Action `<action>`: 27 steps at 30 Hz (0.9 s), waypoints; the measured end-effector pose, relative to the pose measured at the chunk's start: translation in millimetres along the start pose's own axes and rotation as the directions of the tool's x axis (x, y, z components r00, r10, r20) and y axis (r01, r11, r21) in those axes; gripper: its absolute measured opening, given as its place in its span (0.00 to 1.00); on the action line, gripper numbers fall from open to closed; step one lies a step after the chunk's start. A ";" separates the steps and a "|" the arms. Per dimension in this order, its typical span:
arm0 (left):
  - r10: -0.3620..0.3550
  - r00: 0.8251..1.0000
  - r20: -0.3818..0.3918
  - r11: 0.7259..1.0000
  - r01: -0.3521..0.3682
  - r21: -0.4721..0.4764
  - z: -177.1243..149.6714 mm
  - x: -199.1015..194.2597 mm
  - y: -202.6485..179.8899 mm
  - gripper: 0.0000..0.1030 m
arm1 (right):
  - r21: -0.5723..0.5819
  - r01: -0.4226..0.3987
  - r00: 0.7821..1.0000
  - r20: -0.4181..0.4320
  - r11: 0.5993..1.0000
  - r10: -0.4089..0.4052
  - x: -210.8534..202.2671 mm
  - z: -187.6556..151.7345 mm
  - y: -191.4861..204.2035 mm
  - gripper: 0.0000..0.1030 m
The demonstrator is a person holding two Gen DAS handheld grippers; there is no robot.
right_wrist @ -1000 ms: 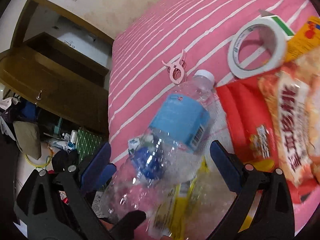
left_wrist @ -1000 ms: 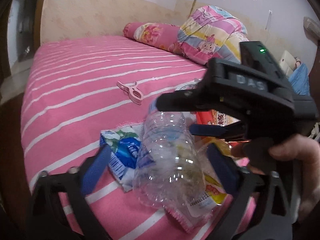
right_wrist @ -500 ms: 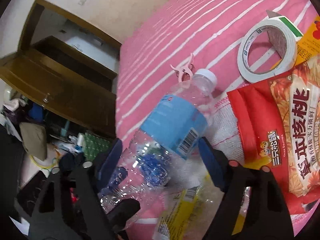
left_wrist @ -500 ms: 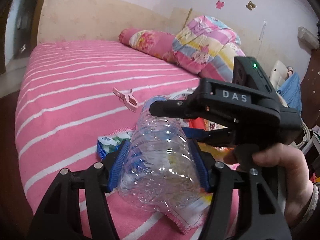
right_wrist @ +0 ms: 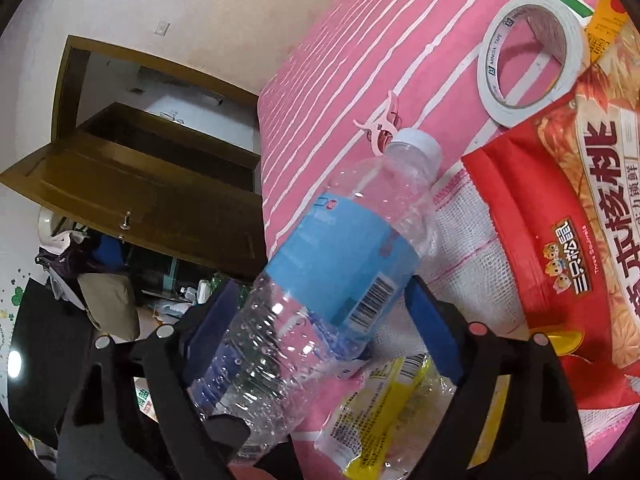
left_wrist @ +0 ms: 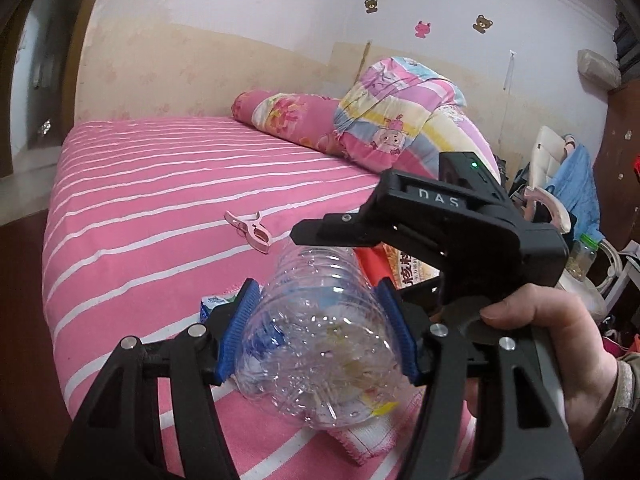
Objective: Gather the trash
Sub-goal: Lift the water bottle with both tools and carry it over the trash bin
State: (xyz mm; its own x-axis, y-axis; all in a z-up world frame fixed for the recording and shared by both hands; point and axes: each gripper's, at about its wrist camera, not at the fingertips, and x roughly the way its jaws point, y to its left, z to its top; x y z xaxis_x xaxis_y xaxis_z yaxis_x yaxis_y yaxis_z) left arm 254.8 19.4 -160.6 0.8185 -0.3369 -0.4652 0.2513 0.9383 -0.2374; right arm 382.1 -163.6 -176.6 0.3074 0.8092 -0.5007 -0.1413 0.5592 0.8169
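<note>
A clear empty plastic bottle (left_wrist: 320, 336) with a blue label and white cap is lifted off the pink striped bed (left_wrist: 160, 184). My left gripper (left_wrist: 320, 332) is shut on its base end, blue pads pressing both sides. In the right wrist view the bottle (right_wrist: 336, 280) lies between the fingers of my right gripper (right_wrist: 324, 332); whether its pads touch the bottle is unclear. The right gripper body sits just above the bottle in the left wrist view. A red snack bag (right_wrist: 568, 248), a yellow wrapper (right_wrist: 384, 400) and a blue-green wrapper (left_wrist: 214, 304) lie on the bed.
A white tape roll (right_wrist: 532, 56) and a pink clothes peg (left_wrist: 250, 230) lie on the bed. A white gauze cloth (right_wrist: 468, 248) lies under the trash. A folded quilt (left_wrist: 400, 120) is at the bed's head. An open wooden door (right_wrist: 132, 200) and floor clutter are beyond the bed edge.
My left gripper closed on the bottle's base and lifted it off the bed. My right gripper narrowed around the bottle's middle as both views rose.
</note>
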 end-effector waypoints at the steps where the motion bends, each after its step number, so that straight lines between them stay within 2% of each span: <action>1: -0.002 1.000 0.001 1.000 0.002 -0.004 0.7 0.4 0.4 0.57 | 0.008 -0.013 1.000 0.011 1.000 0.013 -2.3 0.4 -2.0 0.77; 3: 0.002 1.000 0.011 1.000 -0.002 -0.003 0.6 -2.7 0.5 0.57 | 0.005 -0.034 0.999 0.028 0.999 0.034 -5.8 0.8 -3.7 0.73; 9: -0.001 0.998 0.058 1.000 0.000 0.017 10.1 -12.9 -7.8 0.57 | -0.102 -0.047 0.992 0.114 0.994 0.059 -24.6 -0.2 16.1 0.72; 15: -0.026 0.992 0.121 0.999 0.020 0.049 19.0 -44.2 -23.3 0.57 | -0.161 -0.048 0.978 0.193 0.986 0.079 -55.4 -17.4 44.4 0.72; 19: -0.062 0.989 0.137 0.995 0.051 0.083 19.5 -71.5 -49.6 0.57 | -0.170 -0.045 0.966 0.245 0.984 0.086 -93.8 -43.4 58.1 0.72; 27: -0.168 0.981 0.093 0.976 0.152 0.156 5.4 -123.5 -126.3 0.57 | -0.137 -0.003 0.943 0.330 0.991 0.048 -187.4 -109.3 65.2 0.72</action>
State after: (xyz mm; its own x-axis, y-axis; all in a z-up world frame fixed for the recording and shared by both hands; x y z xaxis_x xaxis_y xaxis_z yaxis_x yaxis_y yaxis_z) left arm 124.7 -57.1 -68.6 0.8090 -0.4812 -0.3376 0.4505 0.8765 -0.1697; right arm 212.4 -259.0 -60.7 0.5933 0.7304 -0.3385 -0.2698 0.5765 0.7712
